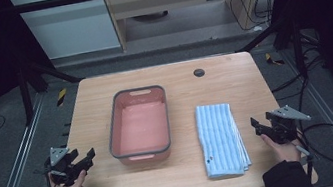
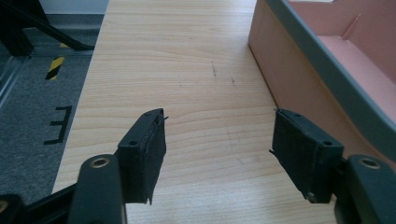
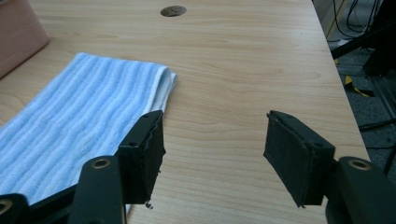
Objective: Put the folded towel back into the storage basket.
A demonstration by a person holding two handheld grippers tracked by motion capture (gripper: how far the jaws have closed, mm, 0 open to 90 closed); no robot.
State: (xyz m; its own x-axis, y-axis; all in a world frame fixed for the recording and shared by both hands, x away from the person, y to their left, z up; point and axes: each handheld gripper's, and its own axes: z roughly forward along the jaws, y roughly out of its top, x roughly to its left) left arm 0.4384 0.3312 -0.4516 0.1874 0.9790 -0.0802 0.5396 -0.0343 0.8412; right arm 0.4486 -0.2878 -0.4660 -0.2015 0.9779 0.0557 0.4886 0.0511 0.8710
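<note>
- Lying flat on the bench (image 1: pixel 171 72), the folded towel (image 1: pixel 219 138) sat just to the inner side of the right claw (image 1: pixel 259 127), with the pink tub (image 1: pixel 139 123) beyond it toward the middle.
- From the right claw the towel lay to the left and slightly ahead; in the right gripper view its near edge passed close by the claw's left pad (image 3: pixel 148 154), while the gap between the pads stood over bare wood.
- The towel's long axis ran from the person's edge of the bench toward the far side, roughly parallel to the tub's long side and to the way the right claw pointed.
- The right hand (image 1: pixel 280 149) was clearly the nearer one; the left claw (image 1: pixel 86 159) waited on the far side of the tub, well apart from the cloth, so a pick-up would likely fall to the right.
- Both claws stood wide open and held nothing: each gripper view showed plain bench between its two black pads.
- The towel looked like soft terry, pale blue with fine white stripes along its length, folded in several layers whose edges showed as a stack along its right side and near corner.
- The tub was empty, salmon pink inside with a grey rim (image 2: pixel 327 60), and it seemed the probable place for the towel to go.
</note>
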